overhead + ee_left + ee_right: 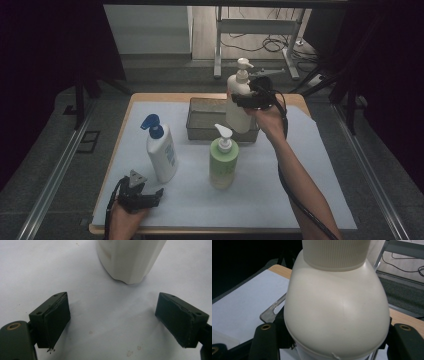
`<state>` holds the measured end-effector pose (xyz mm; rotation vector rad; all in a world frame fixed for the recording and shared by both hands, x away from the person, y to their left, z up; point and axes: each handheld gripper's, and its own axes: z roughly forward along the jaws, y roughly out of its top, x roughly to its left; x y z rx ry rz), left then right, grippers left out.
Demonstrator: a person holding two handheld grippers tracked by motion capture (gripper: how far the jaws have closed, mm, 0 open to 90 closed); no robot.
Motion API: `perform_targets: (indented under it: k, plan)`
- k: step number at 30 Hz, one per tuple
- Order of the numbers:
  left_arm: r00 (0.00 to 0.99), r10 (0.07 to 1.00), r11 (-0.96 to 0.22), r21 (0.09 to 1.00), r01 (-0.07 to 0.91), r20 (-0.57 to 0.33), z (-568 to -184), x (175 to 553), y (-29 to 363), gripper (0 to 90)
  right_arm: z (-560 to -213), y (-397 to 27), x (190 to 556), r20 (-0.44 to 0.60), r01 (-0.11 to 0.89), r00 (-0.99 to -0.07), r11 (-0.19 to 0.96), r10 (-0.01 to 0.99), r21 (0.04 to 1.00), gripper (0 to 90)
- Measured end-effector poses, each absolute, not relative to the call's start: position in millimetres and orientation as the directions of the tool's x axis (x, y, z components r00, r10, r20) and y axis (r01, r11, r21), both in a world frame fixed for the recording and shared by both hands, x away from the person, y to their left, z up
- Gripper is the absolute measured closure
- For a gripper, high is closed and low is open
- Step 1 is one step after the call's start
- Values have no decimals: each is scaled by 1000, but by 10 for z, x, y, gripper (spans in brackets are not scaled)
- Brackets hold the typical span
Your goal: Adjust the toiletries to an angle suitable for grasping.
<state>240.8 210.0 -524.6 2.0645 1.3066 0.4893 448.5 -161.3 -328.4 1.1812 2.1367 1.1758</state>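
My right gripper (242, 100) is shut on the shoulder of a cream pump bottle (239, 107), holding it upright over the right end of a grey mesh bin (200, 120). In the right gripper view the cream bottle (337, 315) bulges between the two jaws, which press on its sides. A white bottle with a blue pump (162, 150) stands at the front left. My left gripper (150, 196) rests open on the white sheet just in front of it. In the left gripper view that bottle's base (130, 262) sits beyond the gap, untouched.
A green pump bottle (223, 162) stands mid-table, in front of the bin. A white sheet (300, 185) covers the wooden tabletop. Dark curtains flank the table, and a desk frame (255, 30) with cables stands behind it.
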Motion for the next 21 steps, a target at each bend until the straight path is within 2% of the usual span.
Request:
perform_targets:
  k: [21]
  plan:
    - [434,901,-298,686,663,-28,-5246,2405,2097,121,-3369,-1224,4755,25,447,-538,261,842,856,372]
